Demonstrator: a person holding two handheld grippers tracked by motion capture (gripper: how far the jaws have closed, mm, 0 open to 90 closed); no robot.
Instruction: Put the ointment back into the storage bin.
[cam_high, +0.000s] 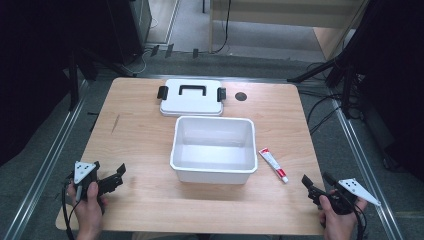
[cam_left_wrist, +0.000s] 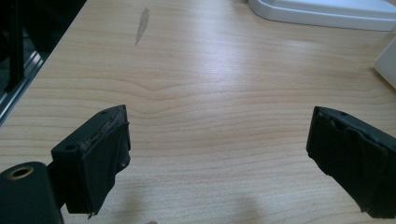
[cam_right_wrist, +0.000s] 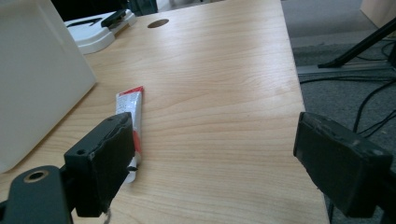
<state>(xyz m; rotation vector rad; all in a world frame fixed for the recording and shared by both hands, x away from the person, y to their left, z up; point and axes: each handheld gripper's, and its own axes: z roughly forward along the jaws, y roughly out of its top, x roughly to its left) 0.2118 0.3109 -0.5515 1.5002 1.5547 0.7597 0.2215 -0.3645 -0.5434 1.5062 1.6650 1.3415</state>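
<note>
1. My right gripper hovers at the table's near right corner, jaws apart and empty; my left gripper waits at the near left, jaws likewise apart.
2. The tube lies flat just ahead of my right jaws, beside the white bin but apart from its wall; I judge it the thing to pick.
3. I should swing the right jaws left to straddle the tube across its width, then lower until the tips near the wood; close gently, since a soft tube may squash.
4. Beyond the bin lies its lid; leave it undisturbed.

Bright overhead light, soft glare, dark surroundings.
</note>
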